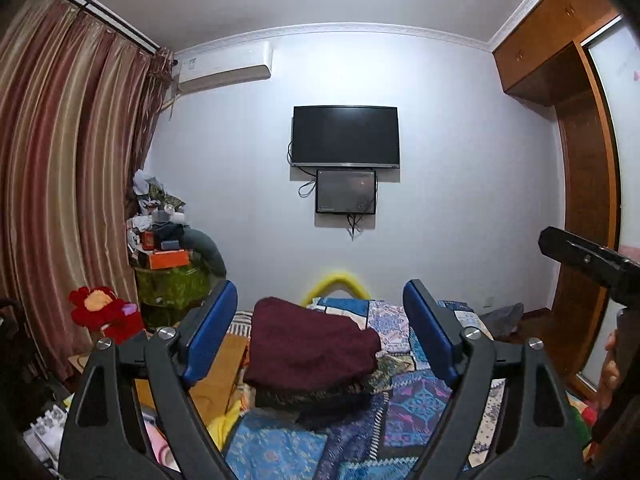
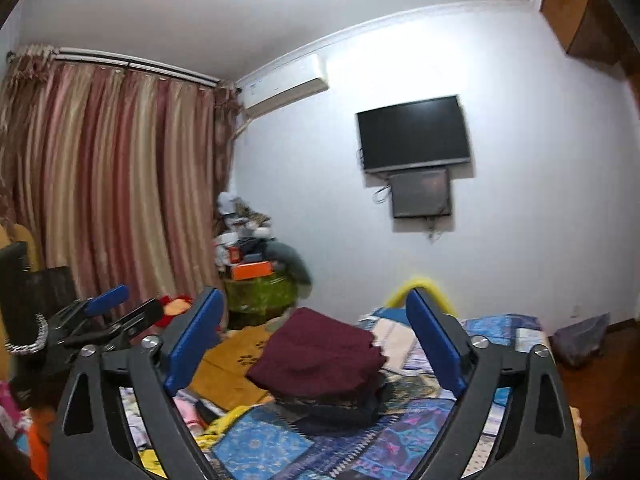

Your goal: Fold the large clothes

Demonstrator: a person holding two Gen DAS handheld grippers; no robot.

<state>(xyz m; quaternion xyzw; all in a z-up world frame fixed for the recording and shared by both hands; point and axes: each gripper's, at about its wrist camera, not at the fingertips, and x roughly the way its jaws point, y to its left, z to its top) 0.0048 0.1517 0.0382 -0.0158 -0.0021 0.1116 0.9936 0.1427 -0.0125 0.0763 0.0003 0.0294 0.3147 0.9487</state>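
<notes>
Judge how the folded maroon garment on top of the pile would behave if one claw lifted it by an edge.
The folded maroon knit garment would probably unfold and droop, since its edges sag over the dark folded clothes beneath. It looks thick, so likely fairly heavy and unlikely to slip.

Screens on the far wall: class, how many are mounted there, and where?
2. The large black flat-screen television hangs mid-wall; the smaller dark grey screen sits directly below it, near its bottom edge. None appears hidden.

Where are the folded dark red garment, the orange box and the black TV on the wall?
Folded dark red garment (image 1: 312,344), left wrist view: top fold.
Orange box (image 1: 168,259), left wrist view: front face.
Black TV (image 2: 414,133), right wrist view: screen centre.
</notes>
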